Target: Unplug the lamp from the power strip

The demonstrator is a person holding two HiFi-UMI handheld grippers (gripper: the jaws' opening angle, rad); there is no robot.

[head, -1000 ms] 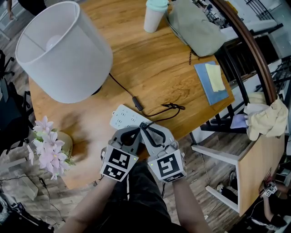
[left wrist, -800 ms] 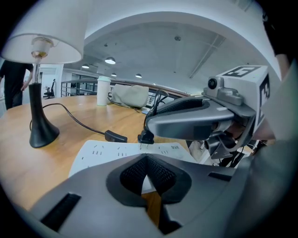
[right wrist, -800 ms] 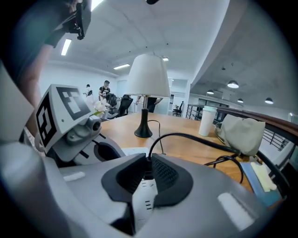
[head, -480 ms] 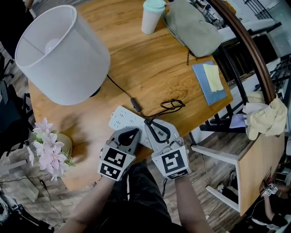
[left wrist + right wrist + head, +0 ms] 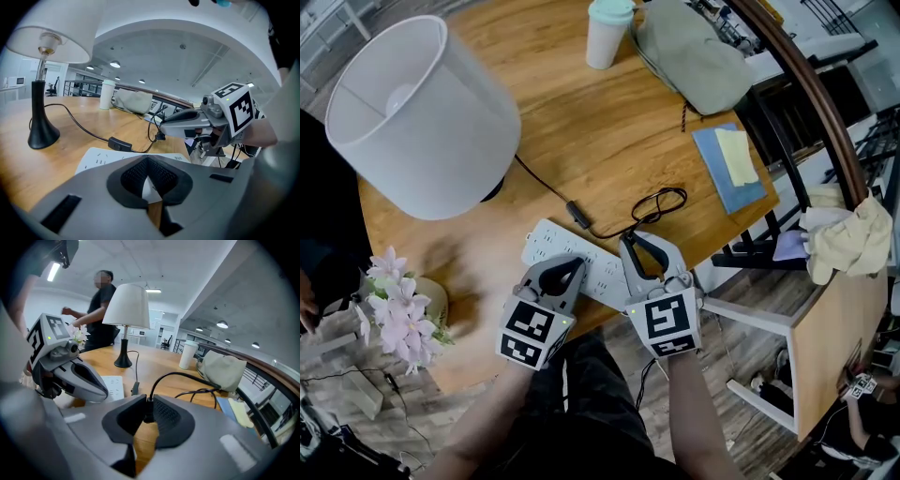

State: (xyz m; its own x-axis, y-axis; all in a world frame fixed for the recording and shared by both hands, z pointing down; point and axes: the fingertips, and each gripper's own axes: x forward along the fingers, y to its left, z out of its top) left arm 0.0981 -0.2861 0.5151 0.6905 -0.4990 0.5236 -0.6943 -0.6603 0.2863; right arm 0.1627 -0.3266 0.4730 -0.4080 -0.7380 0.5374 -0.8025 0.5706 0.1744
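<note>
The lamp (image 5: 422, 112) with its white shade stands at the table's back left. Its black cord (image 5: 546, 186) runs past an inline switch (image 5: 579, 215) and a loose loop to the plug (image 5: 148, 411). My right gripper (image 5: 630, 242) has that plug between its pads, just right of the white power strip (image 5: 551, 246) and clear of it, over bare wood. Its jaws are opening slightly while the pads still press the plug. My left gripper (image 5: 572, 268) is shut, tips down on the strip's top. In the left gripper view, the strip (image 5: 101, 157) lies under the jaws.
A lidded cup (image 5: 607, 30) and a grey bag (image 5: 694, 56) sit at the back. A blue notebook (image 5: 733, 167) lies near the right edge, and pink flowers (image 5: 398, 300) stand front left. In the right gripper view, a person (image 5: 101, 310) stands beyond the table.
My right gripper has drawn to the right, away from the power strip, taking the plug out with it. The left gripper has stayed on the strip.
</note>
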